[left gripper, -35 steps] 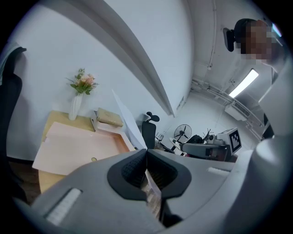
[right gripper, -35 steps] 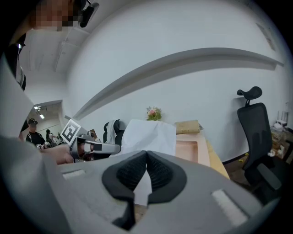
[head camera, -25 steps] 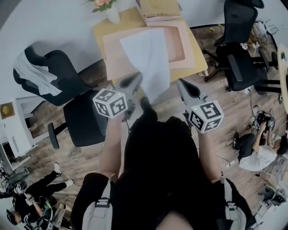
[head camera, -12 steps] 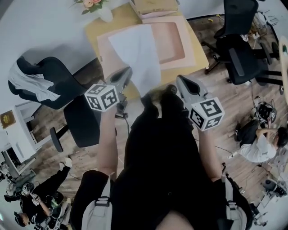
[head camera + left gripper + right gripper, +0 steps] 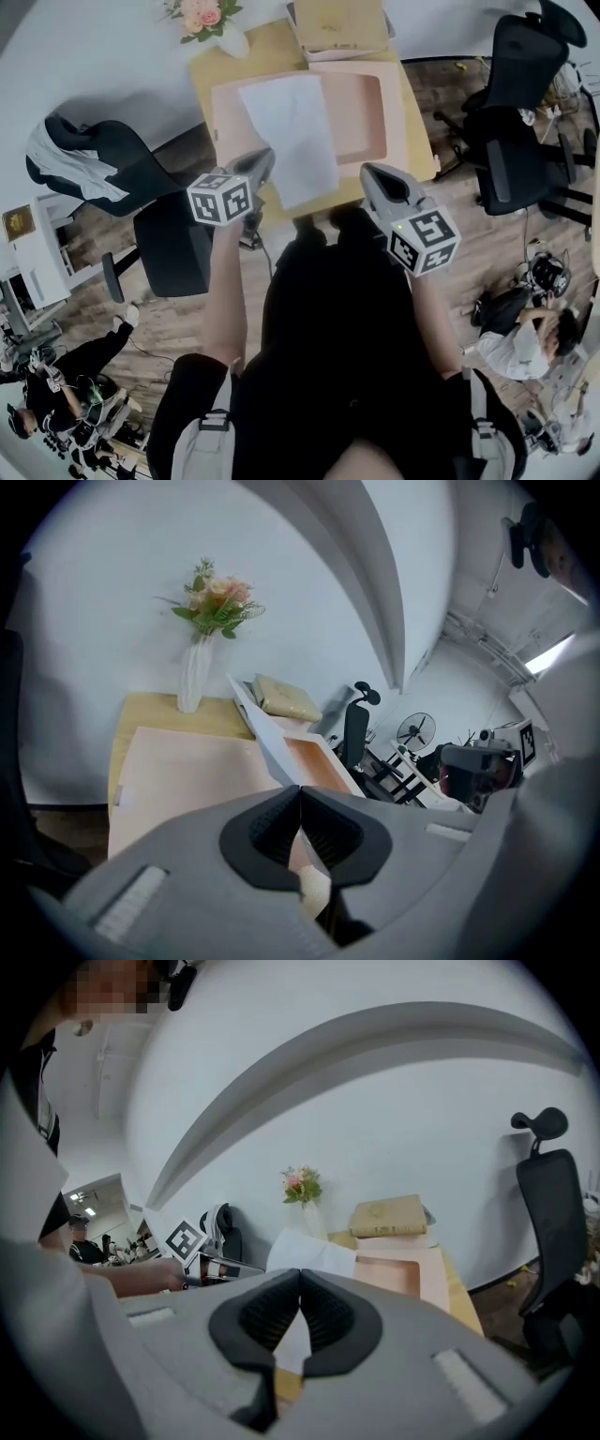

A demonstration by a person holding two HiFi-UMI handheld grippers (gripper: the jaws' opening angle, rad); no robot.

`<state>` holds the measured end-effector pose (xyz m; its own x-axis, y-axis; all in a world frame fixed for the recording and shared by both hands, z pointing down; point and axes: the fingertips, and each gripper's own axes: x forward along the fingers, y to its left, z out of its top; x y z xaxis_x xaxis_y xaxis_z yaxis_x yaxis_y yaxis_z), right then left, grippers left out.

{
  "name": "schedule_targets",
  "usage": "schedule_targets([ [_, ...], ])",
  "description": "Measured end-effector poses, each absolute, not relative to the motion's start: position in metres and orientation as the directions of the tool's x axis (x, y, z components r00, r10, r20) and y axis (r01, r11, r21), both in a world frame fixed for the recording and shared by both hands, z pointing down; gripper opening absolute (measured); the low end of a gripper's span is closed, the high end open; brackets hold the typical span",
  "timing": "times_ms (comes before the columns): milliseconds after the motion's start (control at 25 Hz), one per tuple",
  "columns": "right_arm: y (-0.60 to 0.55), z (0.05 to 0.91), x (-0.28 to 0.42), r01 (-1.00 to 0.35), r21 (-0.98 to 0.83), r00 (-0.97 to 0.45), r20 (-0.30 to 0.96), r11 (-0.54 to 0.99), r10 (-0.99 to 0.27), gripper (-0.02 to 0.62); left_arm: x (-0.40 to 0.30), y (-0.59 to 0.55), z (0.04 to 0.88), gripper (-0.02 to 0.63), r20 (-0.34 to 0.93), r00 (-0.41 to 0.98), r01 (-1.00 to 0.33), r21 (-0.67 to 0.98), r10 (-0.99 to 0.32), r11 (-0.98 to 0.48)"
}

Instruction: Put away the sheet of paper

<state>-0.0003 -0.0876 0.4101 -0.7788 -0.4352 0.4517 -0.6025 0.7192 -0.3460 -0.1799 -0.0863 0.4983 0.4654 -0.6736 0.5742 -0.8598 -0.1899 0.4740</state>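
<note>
Left claw (image 5: 300,787) is clamped shut on the left edge of the sheet of paper (image 5: 291,131), holding it slanted over the pink tray (image 5: 366,117) on the counter (image 5: 208,66). Right claw (image 5: 300,1274) is closed and empty, near the sheet.

An office workspace, shown by black swivel chairs (image 5: 521,150), a wooden desk (image 5: 208,73) and a standing fan (image 5: 414,731)
</note>
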Motion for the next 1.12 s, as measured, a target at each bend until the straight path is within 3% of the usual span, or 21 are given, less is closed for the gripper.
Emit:
schedule_targets([
  [400, -0.135, 0.424, 0.013, -0.534, -0.4, -0.823, 0.446, 0.745, -0.351, 0.003, -0.162, -0.114, 0.517, 0.011, 0.662, 0.361, -0.913, 0.395, -0.657, -0.104],
  [1120, -0.143, 0.432, -0.027, -0.677, -0.369, -0.722, 0.501, 0.636, -0.477, 0.003, -0.219, -0.132, 0.582, 0.011, 0.747, 0.413, -0.911, 0.335, -0.521, -0.242],
])
